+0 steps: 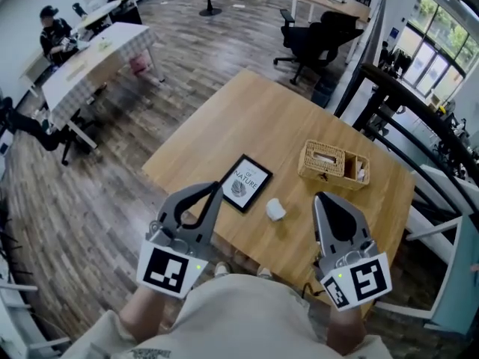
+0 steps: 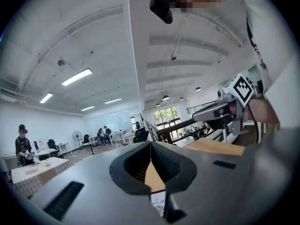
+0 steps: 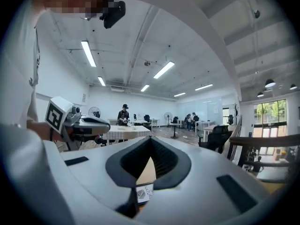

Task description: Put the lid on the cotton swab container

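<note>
A small white round piece [image 1: 275, 209], either the cotton swab container or its lid, lies on the wooden table [image 1: 277, 118] near the front edge. I cannot tell which it is. My left gripper [image 1: 217, 188] is held up at the table's front left, jaws shut and empty. My right gripper [image 1: 319, 197] hovers to the right of the white piece, also shut with nothing in it. In the left gripper view the jaws [image 2: 150, 144] meet at the tip, as they do in the right gripper view [image 3: 151, 138]. Neither gripper view shows the white piece.
A black-framed print [image 1: 245, 182] lies left of the white piece, just past my left gripper. A wicker basket [image 1: 333, 164] with compartments sits at the back right. A black railing [image 1: 419, 118] runs along the right. Office chairs, other tables and a seated person [image 1: 56, 32] are farther off.
</note>
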`<state>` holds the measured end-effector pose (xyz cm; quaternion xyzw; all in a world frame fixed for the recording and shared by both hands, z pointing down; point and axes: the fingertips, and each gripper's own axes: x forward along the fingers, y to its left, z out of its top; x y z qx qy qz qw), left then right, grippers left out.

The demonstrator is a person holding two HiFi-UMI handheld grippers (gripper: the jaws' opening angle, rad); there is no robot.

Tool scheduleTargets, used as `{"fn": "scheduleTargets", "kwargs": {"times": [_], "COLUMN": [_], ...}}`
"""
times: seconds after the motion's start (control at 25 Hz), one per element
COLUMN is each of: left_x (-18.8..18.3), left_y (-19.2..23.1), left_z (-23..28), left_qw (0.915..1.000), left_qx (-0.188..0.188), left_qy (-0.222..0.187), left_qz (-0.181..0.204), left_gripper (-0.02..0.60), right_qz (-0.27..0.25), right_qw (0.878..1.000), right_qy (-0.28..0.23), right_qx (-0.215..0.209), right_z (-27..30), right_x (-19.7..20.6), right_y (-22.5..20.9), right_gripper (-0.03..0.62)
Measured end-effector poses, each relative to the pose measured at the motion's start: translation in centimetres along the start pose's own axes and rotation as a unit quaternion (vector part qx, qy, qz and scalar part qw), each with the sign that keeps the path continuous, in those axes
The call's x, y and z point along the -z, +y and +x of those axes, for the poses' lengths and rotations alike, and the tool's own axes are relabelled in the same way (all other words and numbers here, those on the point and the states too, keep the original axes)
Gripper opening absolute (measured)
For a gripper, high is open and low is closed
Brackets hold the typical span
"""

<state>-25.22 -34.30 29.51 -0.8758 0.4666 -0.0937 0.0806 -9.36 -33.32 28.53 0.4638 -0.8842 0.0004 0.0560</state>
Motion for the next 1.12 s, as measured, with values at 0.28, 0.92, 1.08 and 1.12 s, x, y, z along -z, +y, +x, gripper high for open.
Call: {"fn": "scheduleTargets", "kwargs": {"times": [0.28,0.92,1.08,1.12], "left_x": [-1.7,-1.8,-1.5,-1.5], "left_y": [0.0,0.5,0.9,1.0], "left_z": [-1.4,-2.4,-2.4,-2.4], "left_qw": [0.9999,0.9997,0.9997,0.9997], "left_qx": [-0.003,-0.006,-0.005,-0.005], "left_qy": [-0.012,-0.002,0.000,0.000], "left_qz": [-0.011,-0.022,-0.023,-0.023], "left_gripper": [0.023,0.023,0.023,0.023], "right_qz": [-0.039,-0.047,-0.036,-0.031], "right_qw": [0.999,0.999,0.999,0.999], "right_qy": [-0.036,-0.020,-0.020,-0.022], "right_qx": [0.013,0.015,0.009,0.006], "right_z": [-2.5,-2.4,-2.3,-2.3], "right_x": [-3.3,-2.9,-3.0,-3.1], "right_y": [1.2,1.6,2.0,2.1], "right_gripper": [0.026,0.026,0.025,0.026]}}
